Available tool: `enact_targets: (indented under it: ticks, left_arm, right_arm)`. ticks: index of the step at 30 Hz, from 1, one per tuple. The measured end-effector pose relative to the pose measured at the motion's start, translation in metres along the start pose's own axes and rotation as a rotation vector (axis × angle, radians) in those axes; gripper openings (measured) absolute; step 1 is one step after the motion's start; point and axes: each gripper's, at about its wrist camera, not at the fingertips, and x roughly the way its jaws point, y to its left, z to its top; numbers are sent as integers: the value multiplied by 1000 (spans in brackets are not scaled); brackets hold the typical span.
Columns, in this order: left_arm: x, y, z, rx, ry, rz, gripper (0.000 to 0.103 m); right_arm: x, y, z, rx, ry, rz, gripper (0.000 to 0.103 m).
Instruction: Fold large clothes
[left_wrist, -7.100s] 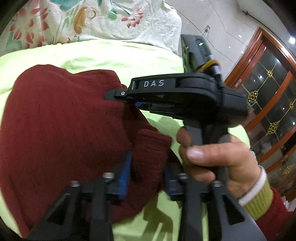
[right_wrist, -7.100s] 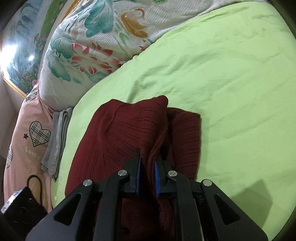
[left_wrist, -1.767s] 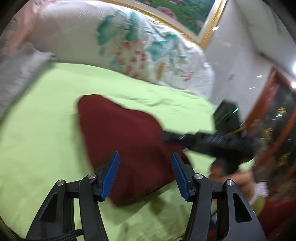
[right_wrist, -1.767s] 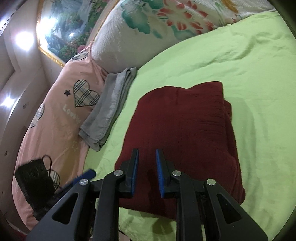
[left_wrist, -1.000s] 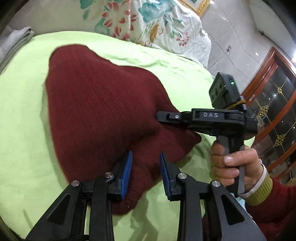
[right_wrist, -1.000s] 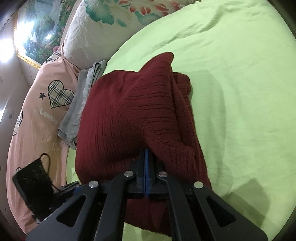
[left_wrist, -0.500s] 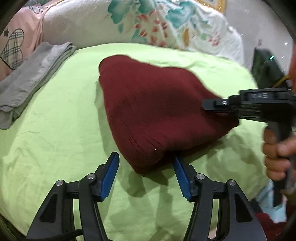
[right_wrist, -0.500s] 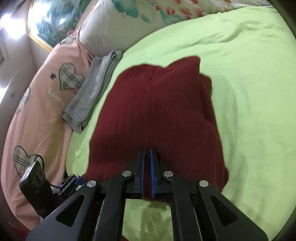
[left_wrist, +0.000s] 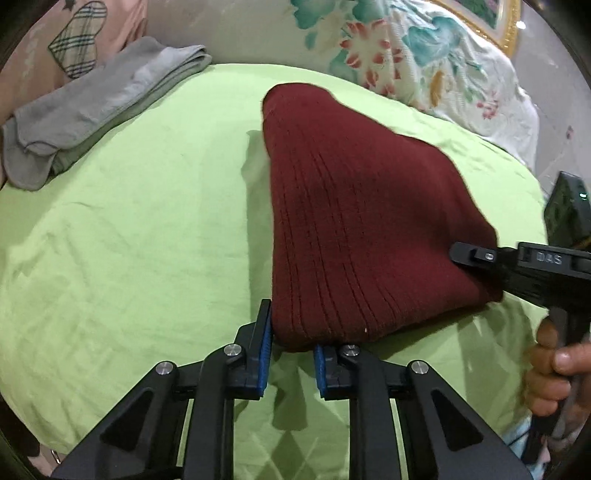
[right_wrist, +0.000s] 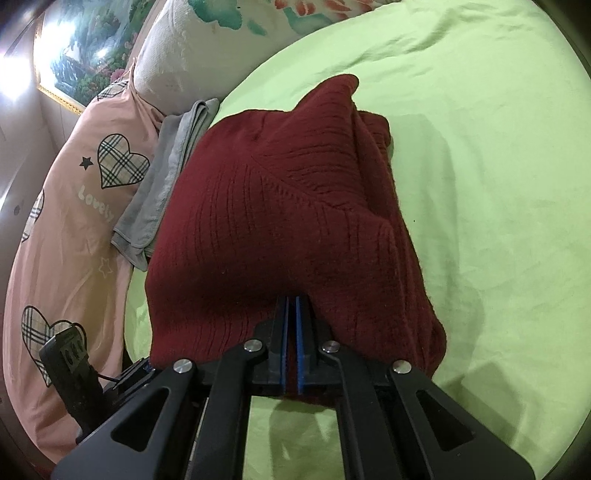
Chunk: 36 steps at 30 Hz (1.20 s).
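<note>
Maroon ribbed-knit sweater (left_wrist: 354, 229) lies folded into a thick bundle on the lime-green bedsheet (left_wrist: 129, 229), with a folded grey cloth (left_wrist: 92, 107) beyond it toward the floral pillow (left_wrist: 388, 48).

Right gripper (right_wrist: 290, 325): jaws pressed together on the sweater's near edge, knit bunched between the blue pads. Left gripper (left_wrist: 291, 354): jaws have just been closing; the sweater's near corner sits between them. One pad touches the knit, the other is hidden under the hem, so I read it as not yet clamped.

Handling, as judged: soft, bulky, moderately heavy knit; it will sag and stretch if lifted by one point, and layers may slide apart. Best taken at two corners of the folded edge, pinching all layers.

Left wrist view shows the right gripper from the side and the person's hand (left_wrist: 550, 373) on its handle. Right wrist view alone shows the raised ridge and diagonal seam on top of the sweater, plus a pink heart-print quilt (right_wrist: 74, 206) beyond the grey cloth.
</note>
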Motion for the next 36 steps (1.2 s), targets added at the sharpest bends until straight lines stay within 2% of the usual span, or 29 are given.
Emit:
enact_targets:
  ticks: [1, 4, 10, 12, 14, 15, 18, 20, 21, 22, 23, 25, 28, 32, 36]
  left_arm:
    - [-3, 0, 0, 10, 3, -15, 24]
    - [-22, 3, 1, 33, -4, -90, 25]
    - [-76, 4, 18, 112, -121, -235, 31]
    - [-76, -3, 30, 137, -148, -268, 31]
    - [-64, -11, 42, 157, -139, -329, 31]
    - [-59, -13, 45, 158, -135, -336, 31]
    - [-26, -19, 48, 160, -43, -391, 29]
    - [-3, -20, 41, 164, 11, -356, 27]
    - [4, -18, 38, 160, 24, -348, 22]
    - [8, -16, 36, 148, 29, -353, 15]
    - [10, -14, 35, 129, 34, -367, 14]
    - [12, -9, 34, 83, 43, -400, 12]
    - [11, -12, 32, 86, 44, -390, 12]
    - [15, -18, 29, 109, 51, -378, 12]
    - [9, -16, 37, 115, 57, -368, 13]
  right_arm:
    - [-1, -1, 0, 2, 2, 3, 2]
    - [-6, 4, 1, -10, 5, 8, 5]
    - [-27, 28, 7, -79, -24, 38, 6]
    - [-28, 36, 14, -87, -37, 55, 6]
    - [-28, 45, 24, -103, -57, 63, 6]
    - [-27, 50, 30, -114, -73, 60, 6]
    - [-21, 57, 48, -136, -110, 38, 6]
    - [-12, 54, 60, -124, -112, 29, 6]
    - [-6, 52, 65, -114, -106, 33, 6]
    - [3, 48, 69, -110, -92, 29, 6]
    - [10, 47, 71, -111, -80, 12, 6]
    - [34, 34, 69, -98, -26, -109, 1]
    - [35, 15, 62, -34, -58, -75, 0]
    - [28, 22, 57, -68, -76, -149, 0]
    - [23, 20, 56, -25, -94, -139, 0]
